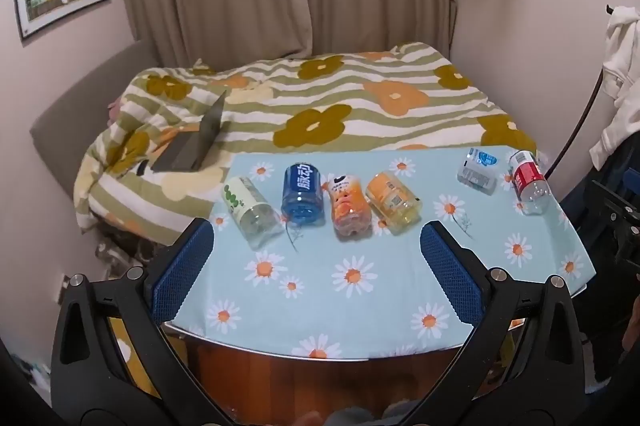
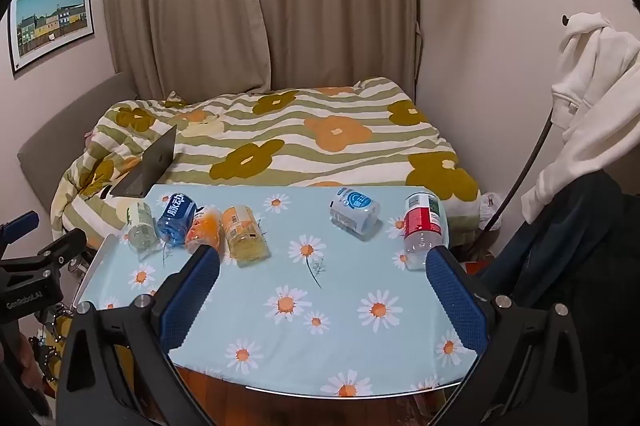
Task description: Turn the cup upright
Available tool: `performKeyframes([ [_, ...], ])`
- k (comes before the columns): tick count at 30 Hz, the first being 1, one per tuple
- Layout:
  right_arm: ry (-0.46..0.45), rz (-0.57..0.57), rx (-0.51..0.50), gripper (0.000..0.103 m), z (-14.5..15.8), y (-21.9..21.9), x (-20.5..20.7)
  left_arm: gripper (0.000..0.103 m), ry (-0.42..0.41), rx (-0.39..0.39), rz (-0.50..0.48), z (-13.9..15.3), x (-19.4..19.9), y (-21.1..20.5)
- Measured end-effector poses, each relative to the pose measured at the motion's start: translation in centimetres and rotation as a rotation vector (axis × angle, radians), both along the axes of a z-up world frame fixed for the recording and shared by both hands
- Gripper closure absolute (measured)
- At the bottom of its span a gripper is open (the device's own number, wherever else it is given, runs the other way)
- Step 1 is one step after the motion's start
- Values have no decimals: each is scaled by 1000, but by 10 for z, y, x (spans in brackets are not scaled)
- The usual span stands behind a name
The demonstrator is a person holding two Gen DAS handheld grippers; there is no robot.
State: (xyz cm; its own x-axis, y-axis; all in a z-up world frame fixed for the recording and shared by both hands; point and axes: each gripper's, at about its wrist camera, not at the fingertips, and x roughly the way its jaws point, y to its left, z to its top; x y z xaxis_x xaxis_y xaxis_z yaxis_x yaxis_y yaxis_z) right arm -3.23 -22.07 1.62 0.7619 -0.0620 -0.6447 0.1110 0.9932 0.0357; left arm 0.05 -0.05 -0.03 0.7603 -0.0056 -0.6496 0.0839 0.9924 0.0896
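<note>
Several bottle-cut cups stand bottom-up on the daisy-print table (image 1: 360, 310). A row of a green-label cup (image 1: 250, 207), a blue cup (image 1: 302, 195), an orange cup (image 1: 348, 205) and a yellow cup (image 1: 394, 201) sits at the far left. A white-blue cup (image 1: 478, 169) and a red-label cup (image 1: 530, 183) sit at the far right. My left gripper (image 1: 316, 250) is open and empty, hovering in front of the row. My right gripper (image 2: 320, 274) is open and empty; the red-label cup (image 2: 422, 230) is just beyond its right finger.
A bed with a flowered quilt (image 1: 340, 105) lies behind the table, with an open laptop (image 1: 196, 141) on it. Clothes (image 2: 592, 113) hang at the right. The table's near edge (image 2: 344, 396) is below my right gripper. The left gripper's body (image 2: 36, 278) shows at the left.
</note>
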Motion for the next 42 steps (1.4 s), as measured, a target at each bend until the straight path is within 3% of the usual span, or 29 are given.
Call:
performKeyframes([
  [17,8,-4,5,0,-1,-1,3,0,10,-14,6,6,18,-5],
  [42,12,-7,5,0,-3,-2,4,0,-2,-31,1,10,9,-1],
])
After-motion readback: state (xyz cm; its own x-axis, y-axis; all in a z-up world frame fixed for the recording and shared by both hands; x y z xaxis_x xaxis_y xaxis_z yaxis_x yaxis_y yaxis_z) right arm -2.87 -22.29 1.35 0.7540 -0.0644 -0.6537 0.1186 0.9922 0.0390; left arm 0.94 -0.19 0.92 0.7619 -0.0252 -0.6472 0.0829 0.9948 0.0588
